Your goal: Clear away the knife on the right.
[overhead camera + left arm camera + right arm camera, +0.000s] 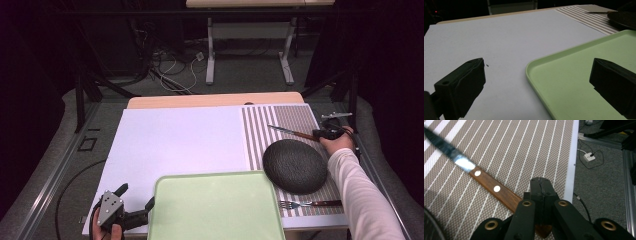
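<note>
A wooden-handled knife [292, 132] lies on the striped placemat [285, 117] at the right, blade pointing left. My right gripper [325, 134] sits over the butt of its handle. In the right gripper view the knife [491, 186] runs under my right gripper [540, 180], whose jaws meet tip to tip; I cannot tell whether they touch the handle. My left gripper [136, 196] rests open at the near left. In its own view my left gripper [539, 65] straddles the left rim of the pale green tray [579, 75], with nothing held.
The green tray [215, 205] sits at the near edge on a white sheet [175, 140]. A dark round textured plate [295, 166] lies on the placemat, and a fork [310, 203] sits just in front of it. Cables lie on the floor beyond the table's right edge.
</note>
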Motion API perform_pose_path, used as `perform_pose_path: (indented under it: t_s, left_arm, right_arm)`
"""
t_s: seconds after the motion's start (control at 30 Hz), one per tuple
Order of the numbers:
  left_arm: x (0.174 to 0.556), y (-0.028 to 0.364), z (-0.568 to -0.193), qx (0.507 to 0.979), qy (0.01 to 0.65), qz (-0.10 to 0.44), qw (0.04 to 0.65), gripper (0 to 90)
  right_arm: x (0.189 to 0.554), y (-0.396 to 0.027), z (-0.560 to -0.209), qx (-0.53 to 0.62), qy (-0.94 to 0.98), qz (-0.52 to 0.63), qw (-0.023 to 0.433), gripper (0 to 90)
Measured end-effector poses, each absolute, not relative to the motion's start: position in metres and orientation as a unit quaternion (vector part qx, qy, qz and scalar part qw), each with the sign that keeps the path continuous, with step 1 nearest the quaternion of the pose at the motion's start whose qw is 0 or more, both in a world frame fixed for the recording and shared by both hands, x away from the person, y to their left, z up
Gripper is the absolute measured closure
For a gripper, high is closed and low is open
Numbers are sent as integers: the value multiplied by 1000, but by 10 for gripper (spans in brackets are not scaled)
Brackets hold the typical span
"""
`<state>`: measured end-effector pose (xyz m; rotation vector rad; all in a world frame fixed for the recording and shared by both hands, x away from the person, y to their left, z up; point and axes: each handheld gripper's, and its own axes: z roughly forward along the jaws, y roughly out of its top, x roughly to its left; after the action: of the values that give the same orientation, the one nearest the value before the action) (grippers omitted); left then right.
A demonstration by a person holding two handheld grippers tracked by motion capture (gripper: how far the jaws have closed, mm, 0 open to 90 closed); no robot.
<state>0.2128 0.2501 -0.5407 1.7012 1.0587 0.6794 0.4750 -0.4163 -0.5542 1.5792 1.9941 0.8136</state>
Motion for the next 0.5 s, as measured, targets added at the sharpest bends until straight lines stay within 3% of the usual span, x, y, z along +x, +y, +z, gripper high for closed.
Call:
perform_pose_path:
  t_s: [0.5]
  left_arm:
    - [213,251,-540,703,432,280,491,5]
  right_arm:
    - [463,-408,-551,557,747,298,209,900]
